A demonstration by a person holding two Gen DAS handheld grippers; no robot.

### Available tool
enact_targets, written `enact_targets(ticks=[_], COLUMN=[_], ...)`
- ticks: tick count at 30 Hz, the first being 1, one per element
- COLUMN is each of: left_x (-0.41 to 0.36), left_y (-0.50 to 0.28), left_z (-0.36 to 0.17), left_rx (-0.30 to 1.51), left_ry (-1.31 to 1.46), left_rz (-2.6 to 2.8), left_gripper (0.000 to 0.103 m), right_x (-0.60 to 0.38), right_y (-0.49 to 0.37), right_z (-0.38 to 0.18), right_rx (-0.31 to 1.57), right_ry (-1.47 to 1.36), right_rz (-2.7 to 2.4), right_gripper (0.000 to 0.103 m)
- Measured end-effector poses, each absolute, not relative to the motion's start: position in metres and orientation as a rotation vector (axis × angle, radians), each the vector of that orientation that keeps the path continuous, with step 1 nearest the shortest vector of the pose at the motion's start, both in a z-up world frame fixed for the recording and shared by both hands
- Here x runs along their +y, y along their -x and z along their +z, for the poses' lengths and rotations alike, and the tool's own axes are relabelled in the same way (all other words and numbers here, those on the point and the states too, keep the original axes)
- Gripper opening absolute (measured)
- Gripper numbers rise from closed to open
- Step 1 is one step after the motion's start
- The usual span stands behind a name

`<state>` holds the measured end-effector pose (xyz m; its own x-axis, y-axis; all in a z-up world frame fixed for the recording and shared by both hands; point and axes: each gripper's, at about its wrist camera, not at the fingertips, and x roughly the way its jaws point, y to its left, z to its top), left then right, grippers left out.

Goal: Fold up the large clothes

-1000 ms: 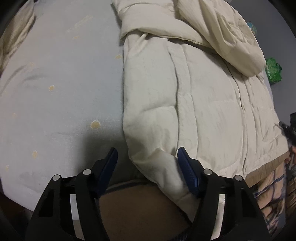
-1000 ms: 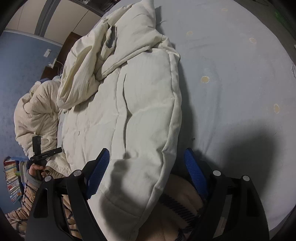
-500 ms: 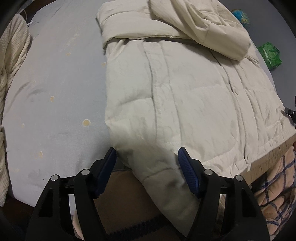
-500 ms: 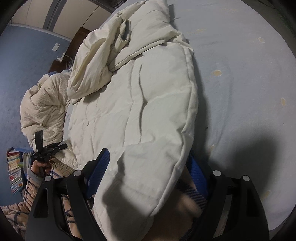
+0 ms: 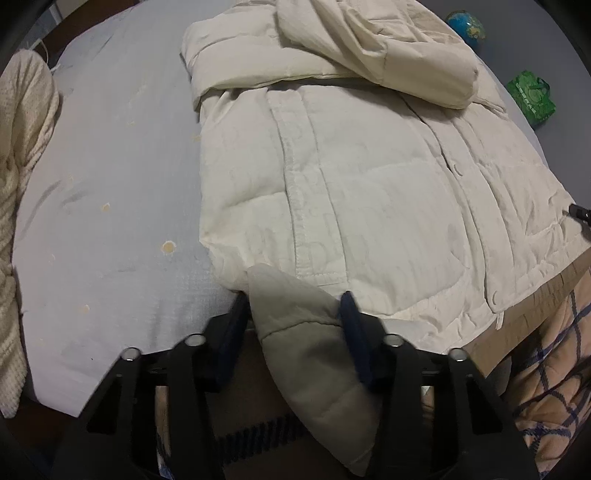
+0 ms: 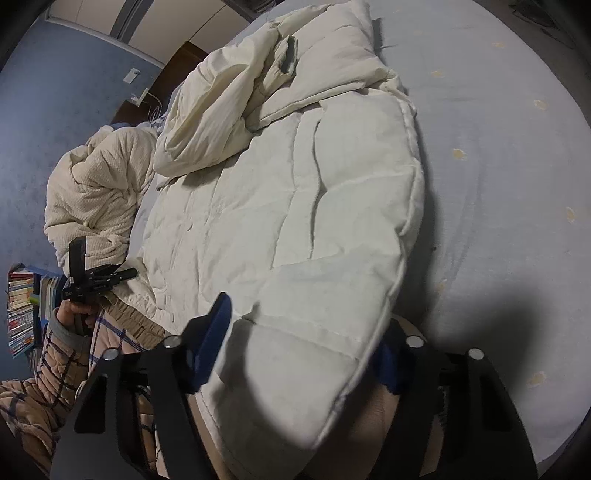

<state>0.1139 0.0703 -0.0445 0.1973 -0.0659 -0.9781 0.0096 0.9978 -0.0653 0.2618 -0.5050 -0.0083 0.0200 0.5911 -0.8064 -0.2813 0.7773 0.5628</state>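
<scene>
A cream puffer coat (image 5: 351, 177) lies on a pale blue bed sheet (image 5: 110, 184), its hem toward me and its sleeves folded over the chest. My left gripper (image 5: 295, 317) has its blue pads on both sides of the coat's bottom left corner, which bulges up between them. In the right wrist view the same coat (image 6: 295, 206) fills the middle. My right gripper (image 6: 303, 332) straddles the bottom right corner of the hem, jaws wide around the thick padding. The left gripper also shows far off in that view (image 6: 88, 277).
A cream knitted blanket (image 6: 96, 195) is heaped at the bed's left side. A green packet (image 5: 532, 96) and a small globe (image 5: 467, 27) lie on the floor to the right. Books (image 6: 22, 306) stand by the wall. My checked sleeve (image 5: 546, 369) is close below.
Both grippers moved forward onto the coat's hem. The left jaws narrowed onto the bottom corner, which now bunches between the pads. The right jaws now enclose the other corner.
</scene>
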Motion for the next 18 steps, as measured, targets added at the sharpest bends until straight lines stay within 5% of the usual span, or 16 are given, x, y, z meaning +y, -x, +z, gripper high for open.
enact_targets(ticks=[3,9,18], left_x=[0.064,0.059,0.069], left_y=[-0.112,-0.107,-0.091], left_z=[-0.040,-0.019,0.049], left_rx=[1.345,1.272,1.137], left_ry=[0.016,-0.022,-0.038], left_rz=[-0.064,-0.075,-0.079], left_gripper=[0.024,0.014,0.008], right_x=[-0.510,-0.510,-0.496], right_y=[-0.260,-0.258,-0.250], right_z=[-0.006,0.003,0.051], right_rx=[1.364,1.319,1.194], right_ry=[-0.258,-0.272,-0.376], right_rz=[0.678,0.713,0.846], right_gripper=[0.038,0.018,0.014])
